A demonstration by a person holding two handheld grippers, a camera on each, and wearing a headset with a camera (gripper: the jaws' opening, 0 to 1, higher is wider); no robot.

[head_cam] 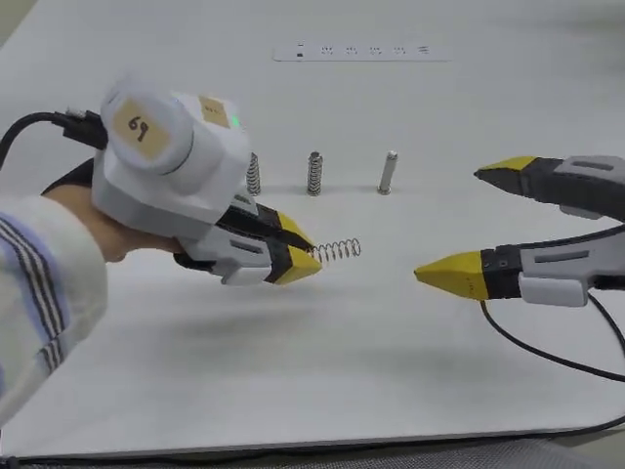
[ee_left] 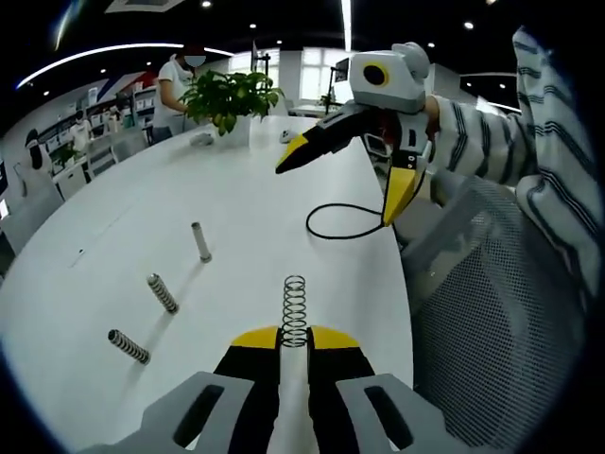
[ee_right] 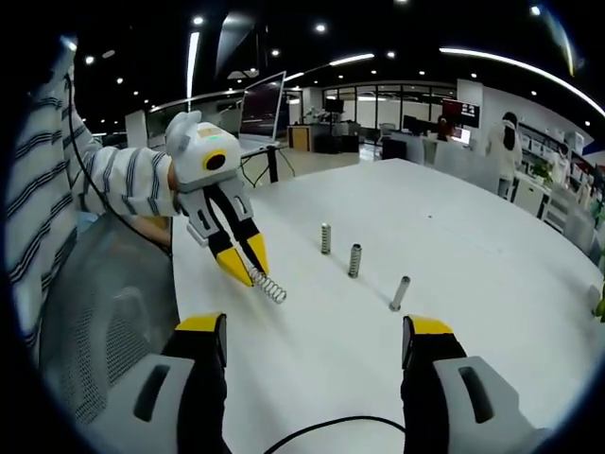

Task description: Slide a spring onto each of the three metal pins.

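Observation:
Three metal pins stand in a row on the white table. The left pin and the middle pin each carry a spring. The right pin is bare. My left gripper is shut on one end of a loose spring, which sticks out level toward the right, in front of the pins. In the left gripper view the spring rises from between the closed yellow tips. My right gripper hovers open at the right, holding nothing; its own view shows its tips wide apart.
A white power strip lies at the table's far edge. A black cable runs from the right gripper across the near right of the table. A potted plant stands at the table's far end in the left gripper view.

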